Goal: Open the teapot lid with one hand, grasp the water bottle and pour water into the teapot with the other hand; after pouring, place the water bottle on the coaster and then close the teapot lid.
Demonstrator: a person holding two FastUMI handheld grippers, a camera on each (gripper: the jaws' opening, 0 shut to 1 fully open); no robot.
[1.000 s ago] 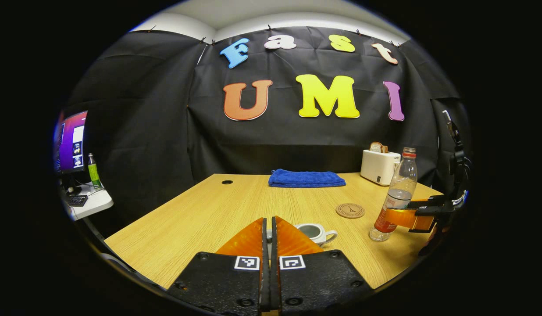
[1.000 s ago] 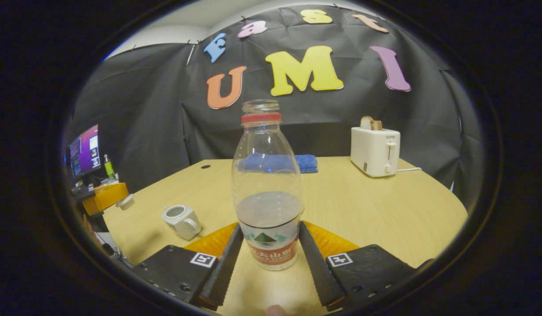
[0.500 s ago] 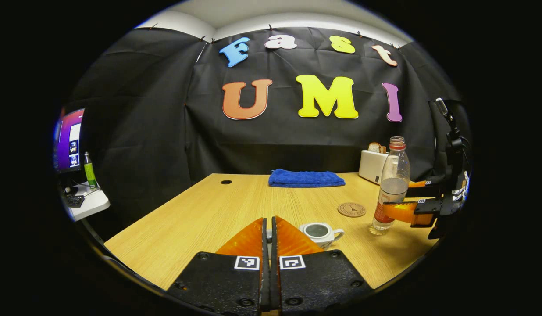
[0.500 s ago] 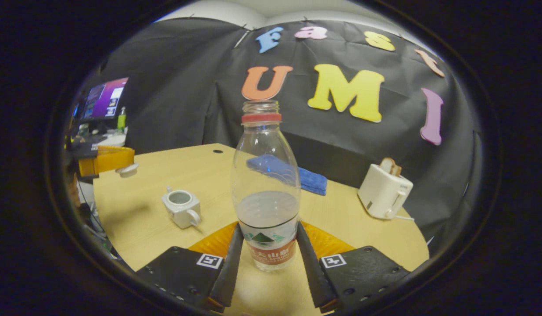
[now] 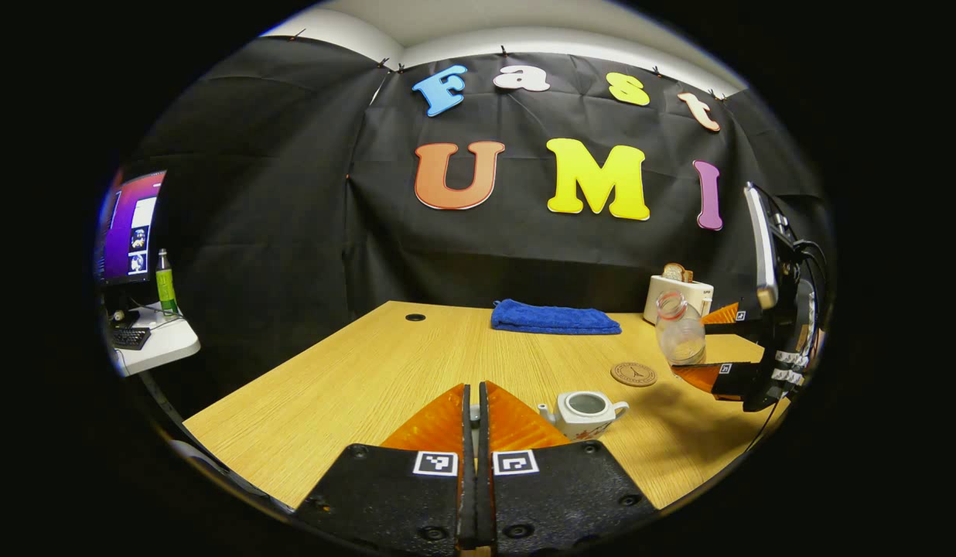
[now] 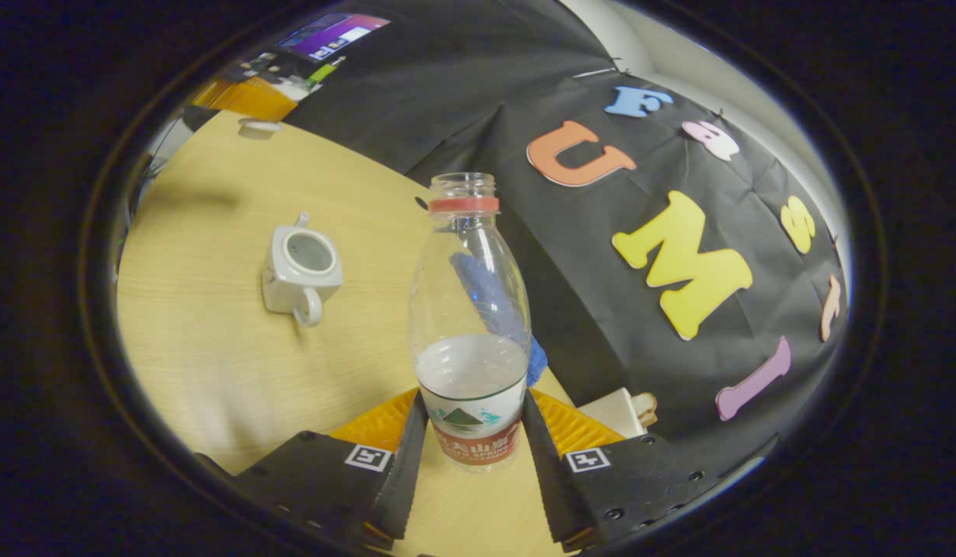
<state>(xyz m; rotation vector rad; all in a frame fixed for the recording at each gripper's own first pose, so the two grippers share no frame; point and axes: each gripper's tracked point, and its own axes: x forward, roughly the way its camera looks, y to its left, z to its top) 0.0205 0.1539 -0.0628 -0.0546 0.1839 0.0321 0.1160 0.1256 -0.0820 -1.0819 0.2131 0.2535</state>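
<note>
- Writing: water bottle (image 6: 469, 325) has a label band low on its body, green triangle mark over a red strip with pale characters, too small to read. Coaster (image 5: 633, 374) carries a dark stamped emblem, unreadable. Square black-and-white marker tags sit on both grippers' bodies.
- Far left, left gripper view: lit monitor (image 5: 130, 232), green bottle (image 5: 165, 282), keyboard on a small white side table (image 5: 157, 352), apart from the wooden table (image 5: 370, 379).
- Left gripper (image 5: 472, 410): fingers pressed together; something small and pale sits at the tips, cannot tell what from this view. In the right gripper view it shows far off at top left holding the teapot lid (image 6: 257, 128) above the table edge.
- Teapot (image 5: 585, 411): lid off, open mouth visible, standing on the table just right of the left gripper's tips; nothing between it and the bottle.
- Blue towel (image 5: 555, 318): folded at the table's far edge.
- Coaster: bare, between teapot and bottle, behind the teapot.
- Right gripper (image 6: 470, 445): both fingers clamped on the bottle's label band. Bottle uncapped, red neck ring, partly filled, held off the table and tilted with its mouth leaning toward the teapot.
- White toaster (image 5: 677, 298) with bread in its slot, at the back right, partly hidden behind the bottle.
</note>
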